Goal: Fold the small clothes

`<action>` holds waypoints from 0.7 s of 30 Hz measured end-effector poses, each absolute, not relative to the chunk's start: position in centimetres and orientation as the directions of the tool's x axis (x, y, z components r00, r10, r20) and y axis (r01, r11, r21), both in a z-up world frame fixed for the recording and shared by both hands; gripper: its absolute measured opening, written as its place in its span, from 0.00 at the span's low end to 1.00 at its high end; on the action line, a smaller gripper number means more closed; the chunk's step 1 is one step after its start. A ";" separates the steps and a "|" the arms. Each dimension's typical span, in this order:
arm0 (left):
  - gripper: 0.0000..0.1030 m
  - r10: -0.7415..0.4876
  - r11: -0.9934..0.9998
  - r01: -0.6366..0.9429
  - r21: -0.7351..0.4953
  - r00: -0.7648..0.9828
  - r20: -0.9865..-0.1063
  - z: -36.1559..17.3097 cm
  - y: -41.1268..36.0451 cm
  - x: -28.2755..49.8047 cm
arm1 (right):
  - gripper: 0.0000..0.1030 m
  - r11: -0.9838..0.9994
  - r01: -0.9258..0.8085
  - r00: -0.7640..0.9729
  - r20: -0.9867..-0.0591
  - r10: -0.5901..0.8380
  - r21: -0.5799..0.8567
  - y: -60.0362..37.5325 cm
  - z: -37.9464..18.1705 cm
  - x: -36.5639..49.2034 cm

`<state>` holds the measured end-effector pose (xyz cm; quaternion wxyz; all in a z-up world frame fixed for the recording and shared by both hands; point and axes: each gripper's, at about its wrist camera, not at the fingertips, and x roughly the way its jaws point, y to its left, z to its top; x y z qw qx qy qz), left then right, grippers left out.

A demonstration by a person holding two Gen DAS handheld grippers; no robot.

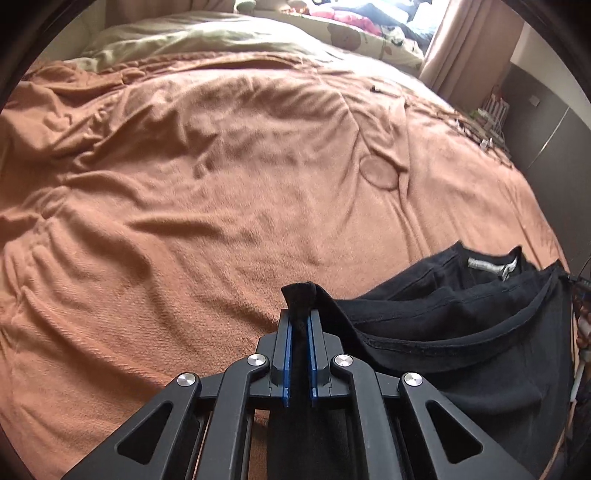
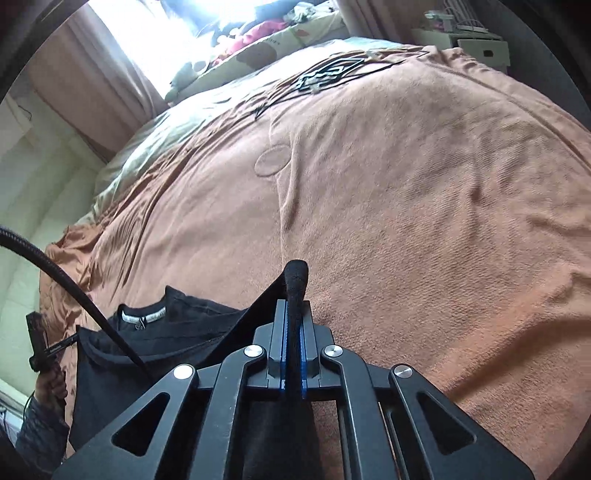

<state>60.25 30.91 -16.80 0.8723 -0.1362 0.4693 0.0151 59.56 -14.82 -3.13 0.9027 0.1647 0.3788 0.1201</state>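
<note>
A black garment (image 1: 461,317) with a white neck label hangs stretched over the near edge of an orange-brown bed cover (image 1: 221,184). My left gripper (image 1: 300,317) is shut on a bunched corner of it, and black cloth pokes out past the blue pads. In the right wrist view the same black garment (image 2: 166,339) spreads to the lower left. There my right gripper (image 2: 293,310) is shut on another bunched corner, a roll of cloth standing up between its fingers. The cloth spans between the two grippers above the cover.
The wrinkled orange-brown cover (image 2: 406,203) fills the bed. A pale green duvet (image 1: 192,40) and pillows with coloured clothes (image 1: 354,18) lie at the far end by a curtain (image 1: 469,44). A black cable (image 2: 74,288) and a person's hand (image 2: 48,387) show at the left.
</note>
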 end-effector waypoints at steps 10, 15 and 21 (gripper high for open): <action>0.07 -0.116 0.932 -0.194 -0.307 0.641 -0.759 -12.9 32.7 58.4 | 0.01 0.895 -0.076 0.736 -0.581 0.348 0.440 -15.8 -1.8 56.8; 0.07 -0.118 0.929 -0.184 -0.322 0.676 -0.727 -11.1 32.9 58.6 | 0.01 0.898 -0.088 0.759 -0.555 0.341 0.431 -16.1 -1.2 56.9; 0.07 -0.092 0.929 -0.217 -0.298 0.646 -0.758 -12.3 33.1 61.3 | 0.01 0.914 -0.056 0.721 -0.617 0.315 0.401 -15.7 -3.2 59.5</action>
